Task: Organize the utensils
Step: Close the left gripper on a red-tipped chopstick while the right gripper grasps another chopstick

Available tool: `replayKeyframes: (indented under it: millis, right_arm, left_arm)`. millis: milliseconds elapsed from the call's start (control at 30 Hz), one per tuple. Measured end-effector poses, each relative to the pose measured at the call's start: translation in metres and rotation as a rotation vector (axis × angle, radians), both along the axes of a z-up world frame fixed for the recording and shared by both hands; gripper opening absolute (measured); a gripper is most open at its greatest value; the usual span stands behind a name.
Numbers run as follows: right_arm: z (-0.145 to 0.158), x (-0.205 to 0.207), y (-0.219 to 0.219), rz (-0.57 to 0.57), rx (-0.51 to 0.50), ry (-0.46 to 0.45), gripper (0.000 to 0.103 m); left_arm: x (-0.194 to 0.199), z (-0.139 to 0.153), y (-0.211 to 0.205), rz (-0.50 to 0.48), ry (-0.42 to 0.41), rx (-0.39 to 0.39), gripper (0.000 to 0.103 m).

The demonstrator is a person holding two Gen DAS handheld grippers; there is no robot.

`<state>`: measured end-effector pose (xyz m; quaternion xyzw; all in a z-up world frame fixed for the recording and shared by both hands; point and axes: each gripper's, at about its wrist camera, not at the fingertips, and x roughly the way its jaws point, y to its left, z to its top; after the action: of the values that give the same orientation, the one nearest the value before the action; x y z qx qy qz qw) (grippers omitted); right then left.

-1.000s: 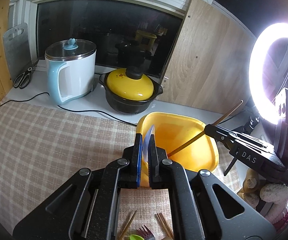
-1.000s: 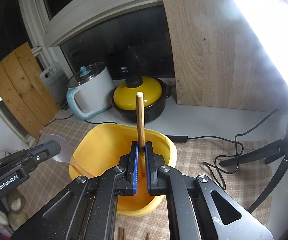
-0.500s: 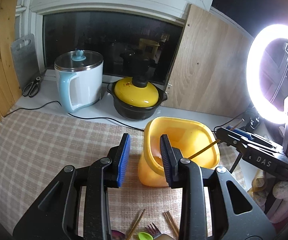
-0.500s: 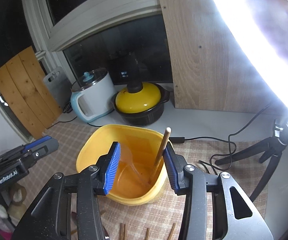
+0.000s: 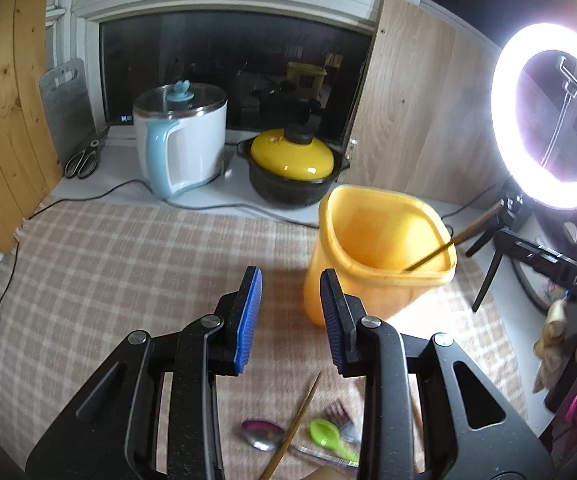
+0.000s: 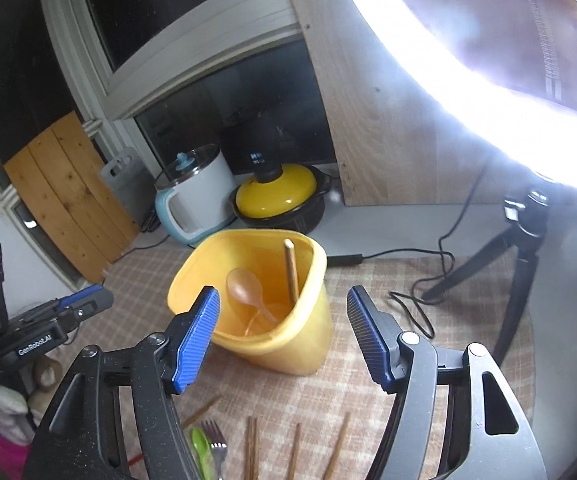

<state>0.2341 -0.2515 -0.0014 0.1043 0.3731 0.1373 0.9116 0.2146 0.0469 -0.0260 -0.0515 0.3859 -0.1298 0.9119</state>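
A yellow container (image 6: 300,344) stands on the checked cloth. Inside it lie a translucent spoon (image 6: 244,286) and a wooden chopstick (image 6: 291,268), which leans on the rim (image 5: 444,246). My right gripper (image 6: 282,294) hangs in front of the container, its jaws opening with nothing held between them. My left gripper (image 5: 290,276) is open and empty, left of the container (image 5: 376,280). On the cloth near me lie a chopstick (image 5: 296,424), a green spoon (image 5: 328,438), a metal spoon (image 5: 262,434), a fork (image 6: 214,448) and more chopsticks (image 6: 296,452).
A white electric pot (image 5: 180,140) and a black pot with a yellow lid (image 5: 292,168) stand at the back by the window. A bright ring light (image 5: 548,120) on a tripod (image 6: 520,248) stands at the right, with cables (image 6: 420,292) trailing over the cloth. Scissors (image 5: 84,156) lie at the back left.
Both grippers opened and drew back from the container. The left let go of the translucent spoon and the right let go of the chopstick; both now rest inside it.
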Motion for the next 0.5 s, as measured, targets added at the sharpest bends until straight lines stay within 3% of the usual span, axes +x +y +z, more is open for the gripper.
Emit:
replayKeyframes:
  millis: [133,333,500]
  right_arm:
    - [0.001,-0.017,-0.006,0.004,-0.014,-0.017,0.082]
    - [-0.009,-0.034,-0.019,-0.004,-0.007,0.027,0.082]
    - [-0.03,-0.045,-0.028,-0.025,-0.092,0.102,0.082]
  left_arm:
    - [-0.014,-0.008,0.007,-0.005,0.029,0.008,0.03]
    - [-0.034,-0.027,0.008,-0.024,0.094,0.048,0.03]
    - [-0.043,-0.05,-0.001,-0.073,0.166,0.086,0.03]
